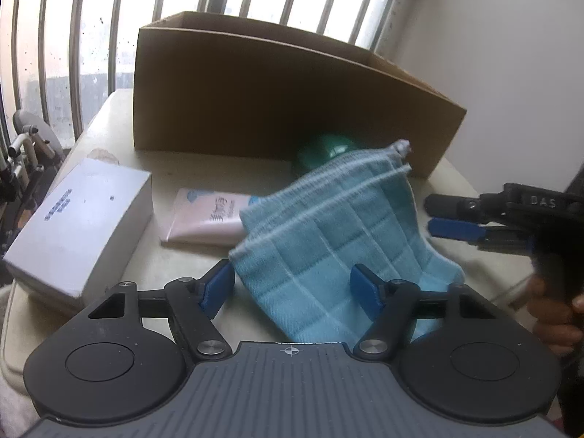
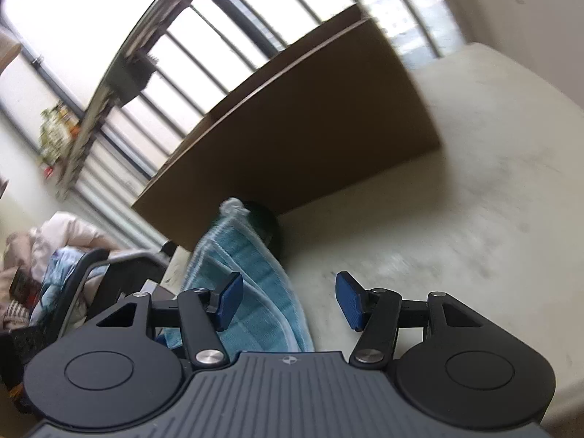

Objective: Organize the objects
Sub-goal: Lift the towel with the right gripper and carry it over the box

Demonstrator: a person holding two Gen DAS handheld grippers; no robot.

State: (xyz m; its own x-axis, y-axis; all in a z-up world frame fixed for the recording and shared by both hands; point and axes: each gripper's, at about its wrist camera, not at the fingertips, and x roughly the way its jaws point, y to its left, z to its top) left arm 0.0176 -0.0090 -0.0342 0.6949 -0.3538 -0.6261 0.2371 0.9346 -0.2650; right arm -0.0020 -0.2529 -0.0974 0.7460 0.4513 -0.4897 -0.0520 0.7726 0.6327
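A light blue checked cloth [image 1: 328, 233] lies draped over a green object [image 1: 321, 151] in front of a brown cardboard box [image 1: 255, 95]. My left gripper [image 1: 292, 288] is open, its blue pads on either side of the cloth's near end. A pink tube [image 1: 204, 221] and a white box [image 1: 80, 222] lie to the left on the table. My right gripper [image 2: 286, 301] is open and empty; the cloth [image 2: 248, 284] lies by its left pad. It also shows in the left wrist view [image 1: 452, 217] at the right, beside the cloth.
The cream table [image 2: 456, 219] stretches right of the cardboard box [image 2: 310, 135]. Barred windows [image 1: 91, 18] stand behind. A white wall [image 1: 511, 54] is at the right. Clutter and a chair [image 2: 73, 273] sit off the table's left edge.
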